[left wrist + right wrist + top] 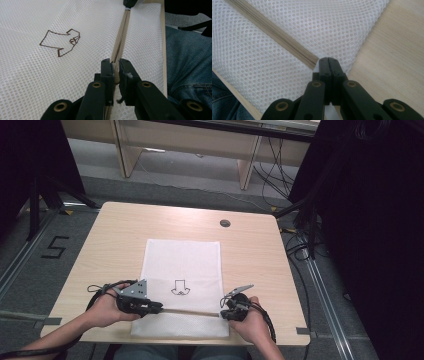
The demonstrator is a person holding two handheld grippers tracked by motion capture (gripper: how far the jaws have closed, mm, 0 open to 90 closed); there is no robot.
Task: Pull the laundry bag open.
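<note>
Your left gripper (154,307) sits at the left end of the beige zipper (190,312) on the white mesh laundry bag (182,257), and in the left gripper view its jaws are clamped on what looks like the zipper's pull or end piece (115,72). The bag lies flat on the wooden table (110,235), near your edge, with a small brown printed shirt mark (179,288) just above the zipper line. Moving right, the zipper runs straight across to your right gripper (224,312), whose jaws are pressed shut, pinching the bag's right edge where the zipper ends (318,61). You appear to be at the start of working the zipper: one end anchored, the other gripped. The next move likely calls for keeping the right pinch firm so the mesh stays taut while you draw the left gripper along the zipper line, level with the table, without lifting the bag.
</note>
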